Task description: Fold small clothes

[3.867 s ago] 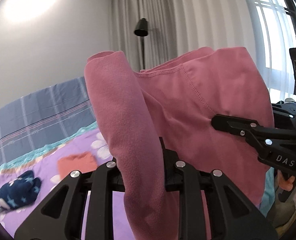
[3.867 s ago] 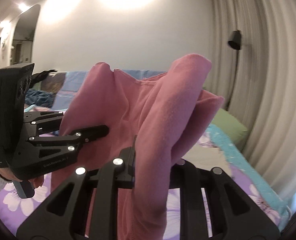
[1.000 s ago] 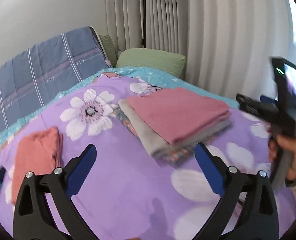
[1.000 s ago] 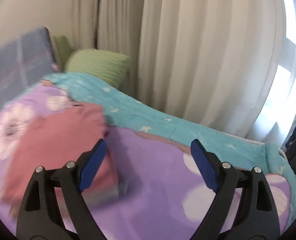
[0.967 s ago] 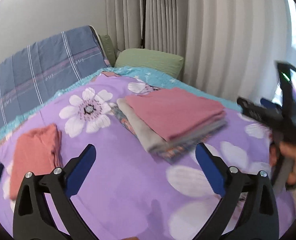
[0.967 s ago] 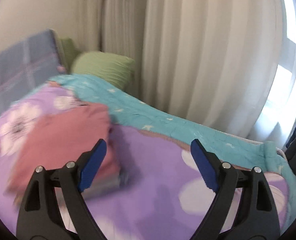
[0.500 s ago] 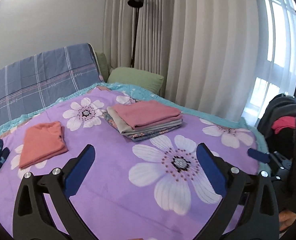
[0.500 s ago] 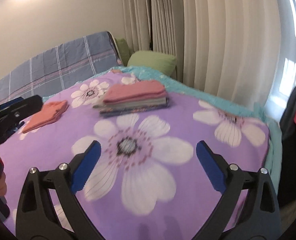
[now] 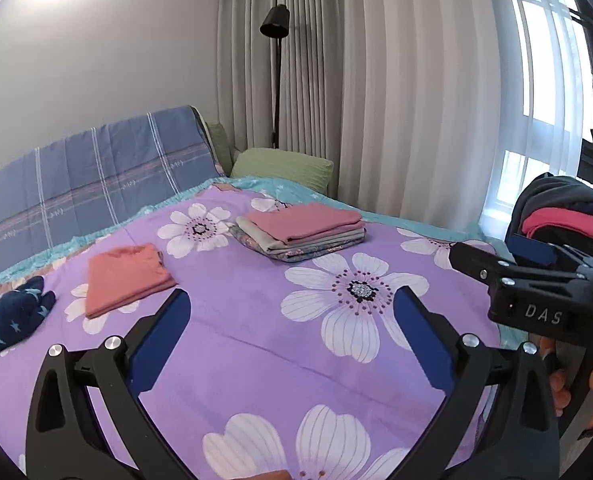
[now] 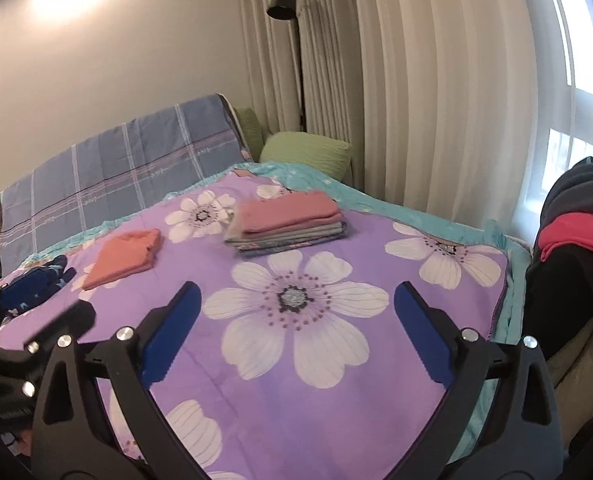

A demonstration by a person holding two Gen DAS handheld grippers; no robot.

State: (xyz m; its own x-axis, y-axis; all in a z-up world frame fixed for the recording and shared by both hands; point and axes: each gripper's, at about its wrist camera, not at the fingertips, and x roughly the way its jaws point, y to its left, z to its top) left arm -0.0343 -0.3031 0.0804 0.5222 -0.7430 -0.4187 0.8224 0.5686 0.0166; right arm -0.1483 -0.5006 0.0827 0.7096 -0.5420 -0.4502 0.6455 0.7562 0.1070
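A pink garment (image 9: 302, 224) lies folded on top of a stack of folded clothes (image 10: 292, 240) at the far side of the purple flowered bedspread (image 9: 256, 344). My left gripper (image 9: 290, 300) hovers over the near part of the bed, open, with nothing between its blue pads. My right gripper (image 10: 296, 292) is open too and holds nothing. It also shows at the right edge of the left wrist view, as the right gripper (image 9: 516, 276) held in a hand. To the left lie a folded orange garment (image 9: 126, 276) and a crumpled navy star-print piece (image 9: 12, 314).
A heap of dark and red clothes (image 10: 576, 220) sits off the bed's right edge. A green pillow (image 9: 282, 166), a blue plaid blanket (image 9: 96, 176), a black floor lamp (image 9: 276, 28) and pale curtains stand behind the bed.
Both grippers have drawn back from the stack and risen, so it looks smaller and farther off. The pink garment that both held up earlier now lies folded on the stack.
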